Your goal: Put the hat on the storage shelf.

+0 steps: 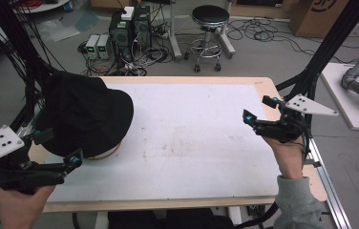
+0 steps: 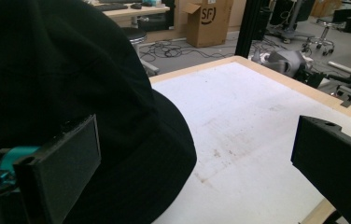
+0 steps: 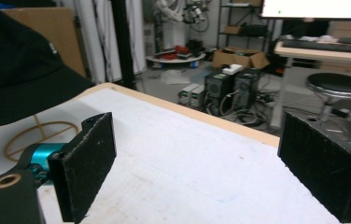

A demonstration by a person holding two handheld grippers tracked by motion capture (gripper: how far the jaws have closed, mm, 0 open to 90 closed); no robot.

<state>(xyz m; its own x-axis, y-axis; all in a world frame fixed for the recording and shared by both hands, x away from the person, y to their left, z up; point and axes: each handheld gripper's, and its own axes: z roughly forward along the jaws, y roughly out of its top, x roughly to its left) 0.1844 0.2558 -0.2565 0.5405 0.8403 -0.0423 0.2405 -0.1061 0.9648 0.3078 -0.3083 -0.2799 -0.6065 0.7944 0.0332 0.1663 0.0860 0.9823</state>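
Left gripper (image 1: 59, 151): at the near left of the table (image 1: 192, 143), jaws spread apart, one to either side of the hat's near brim, nothing clamped; in the left gripper view one pad (image 2: 61, 172) against or just beside the dark cloth, contact not certain, other pad well clear over the white top. Hat (image 1: 84, 112): black, bucket type, at the left end of the table, perched on a thin wooden ring stand (image 1: 106, 153) whose rim peeks out under the brim; raised off the table surface, as seen in the right gripper view (image 3: 15, 70). Right gripper (image 1: 258, 112): at the right edge of the table, well apart from the hat, jaws wide, empty, held above the surface. Step in hand, by judgement: approach to the hat, grasp not yet made. Next move, by judgement: left jaws brought onto the brim and shut on the cloth, squarely enough not to tip the stand; right gripper carried leftward across the table to the far side of the brim if a two-handed lift is wanted.
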